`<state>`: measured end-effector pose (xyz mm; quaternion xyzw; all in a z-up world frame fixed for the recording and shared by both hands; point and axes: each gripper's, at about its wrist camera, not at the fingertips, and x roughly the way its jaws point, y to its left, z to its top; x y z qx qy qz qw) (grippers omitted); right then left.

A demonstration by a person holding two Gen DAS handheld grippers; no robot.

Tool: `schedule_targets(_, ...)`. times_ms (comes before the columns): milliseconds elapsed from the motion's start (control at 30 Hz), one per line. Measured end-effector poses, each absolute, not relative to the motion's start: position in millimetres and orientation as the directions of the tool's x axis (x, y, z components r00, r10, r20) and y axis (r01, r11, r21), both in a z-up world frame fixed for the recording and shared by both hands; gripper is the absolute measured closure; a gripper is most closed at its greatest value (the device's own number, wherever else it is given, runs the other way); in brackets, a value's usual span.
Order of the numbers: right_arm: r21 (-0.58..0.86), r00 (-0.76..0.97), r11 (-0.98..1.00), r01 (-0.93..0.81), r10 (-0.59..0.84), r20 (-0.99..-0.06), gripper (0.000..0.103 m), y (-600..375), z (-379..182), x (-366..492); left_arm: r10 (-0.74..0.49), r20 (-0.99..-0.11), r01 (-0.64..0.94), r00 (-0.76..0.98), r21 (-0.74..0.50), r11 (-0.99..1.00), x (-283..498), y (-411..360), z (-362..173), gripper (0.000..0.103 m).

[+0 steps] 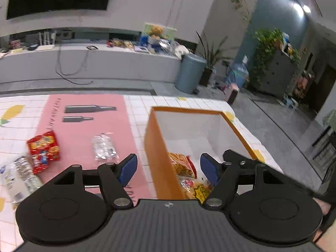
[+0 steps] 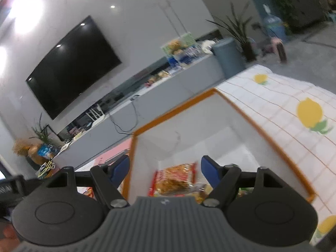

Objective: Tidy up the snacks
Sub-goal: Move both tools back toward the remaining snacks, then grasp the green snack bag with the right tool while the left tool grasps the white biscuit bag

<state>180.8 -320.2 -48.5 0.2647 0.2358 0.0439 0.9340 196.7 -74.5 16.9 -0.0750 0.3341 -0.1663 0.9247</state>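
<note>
Snacks split into two groups here: some already lie in the orange box (image 1: pixel 156 147), others wait loose on the worktop (image 1: pixel 138 113). From the left wrist view, the left gripper (image 1: pixel 168 167) hangs with its jaws wide and nothing between them, straddling the box's near-left wall, so one pad is outside over the pink mat (image 1: pixel 84 126) and the other over the box's inside. Below it, in the box's near corner, lie an orange noodle packet (image 1: pixel 181 164) and a yellow packet (image 1: pixel 200 191). To the left on the mat lie a clear wrapped packet (image 1: pixel 104 147), its long axis running away from the camera, and a red snack bag (image 1: pixel 44 151) further left toward the worktop's left edge, beside a silvery white packet (image 1: pixel 19 174). The clear packet lies nearest the left jaws, so that hand looks better placed for the next pick. From the right wrist view, the right gripper (image 2: pixel 165 171) also stands open and empty above the box's near end, over the same noodle packet.
</note>
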Motion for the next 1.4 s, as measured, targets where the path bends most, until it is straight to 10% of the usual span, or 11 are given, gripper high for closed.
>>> schedule_targets(667, 0.314, 0.808, 0.861, -0.4, 0.493, -0.323, 0.034, -179.0, -50.9, 175.7, -0.184, -0.568, 0.003, 0.802, -0.304, 0.953, 152.0, 75.4, -3.5, 0.022)
schedule_targets(1400, -0.12, 0.667, 0.774, -0.622, 0.443, -0.6, 0.013, -50.8, -148.3, 227.1, -0.042, -0.657, -0.153, 0.753, -0.238, 0.959, 179.8, 155.6, -43.9, 0.022)
